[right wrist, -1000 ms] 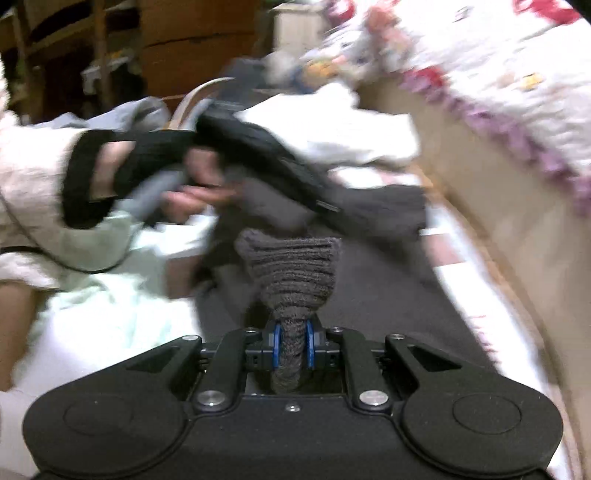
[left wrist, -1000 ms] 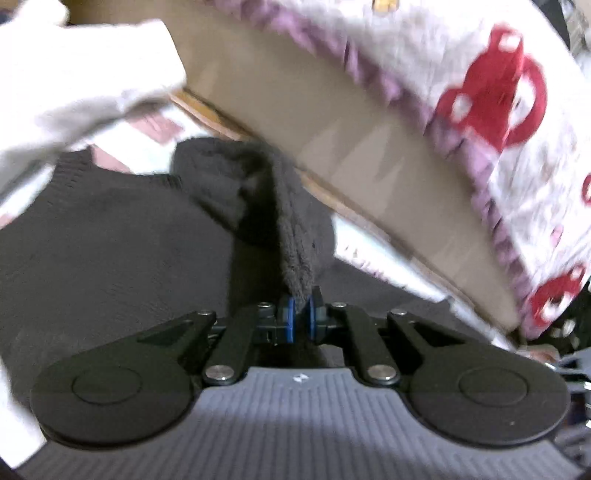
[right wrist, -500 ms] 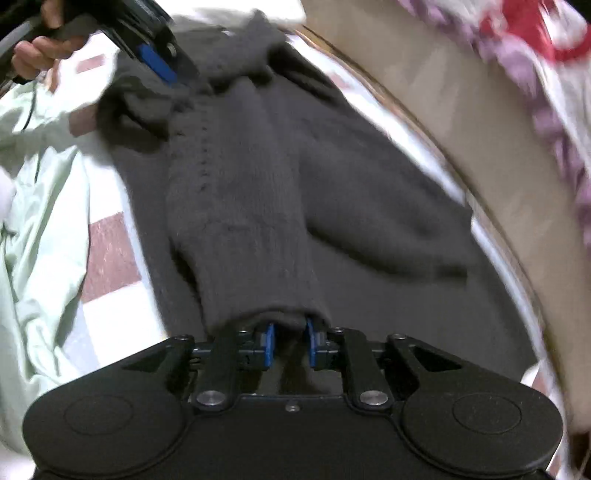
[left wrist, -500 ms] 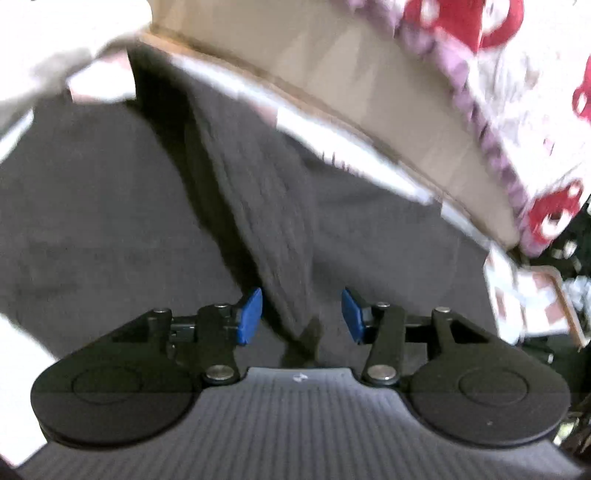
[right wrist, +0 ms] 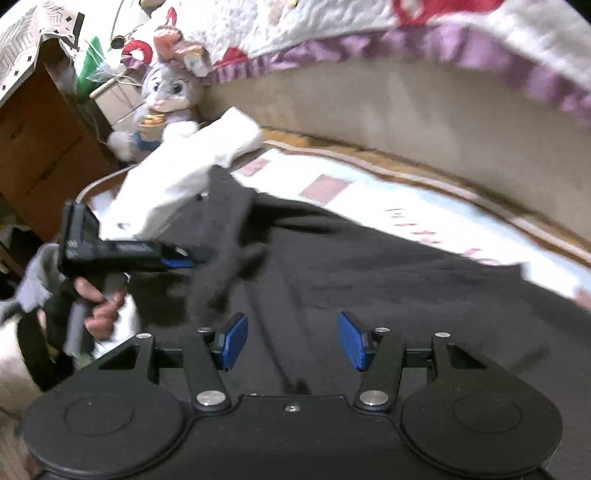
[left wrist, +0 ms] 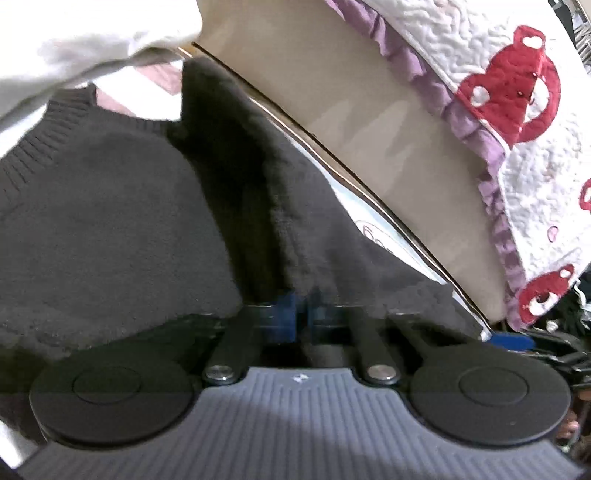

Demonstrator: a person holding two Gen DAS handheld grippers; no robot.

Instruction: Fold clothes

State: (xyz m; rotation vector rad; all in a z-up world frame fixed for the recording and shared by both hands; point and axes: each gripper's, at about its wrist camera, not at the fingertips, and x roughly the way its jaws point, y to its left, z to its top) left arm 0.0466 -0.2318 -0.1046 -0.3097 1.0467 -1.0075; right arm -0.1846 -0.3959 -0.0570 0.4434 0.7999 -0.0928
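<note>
Right gripper [right wrist: 291,341]: jaws just opened wide, nothing between them, over dark grey sweater [right wrist: 369,280] spread on mat [right wrist: 424,218]. Left gripper [left wrist: 301,314]: jaws closed; fold of sweater at pads, grip unclear. White garment [right wrist: 184,177] beyond; bed [right wrist: 406,99] behind.

We see our right gripper [right wrist: 291,339]: 2 blue ribbed pads [right wrist: 352,339], black linkages, silver screws at 6 o'clock, 2 round housings.

Dim indoor light, strong fisheye bending at edges; dark grey knitted sweater [left wrist: 110,229] underexposed, white quilted bedspread with red prints [right wrist: 332,26] motion-blurred, left view's blue pads [left wrist: 286,314] smeared
</note>
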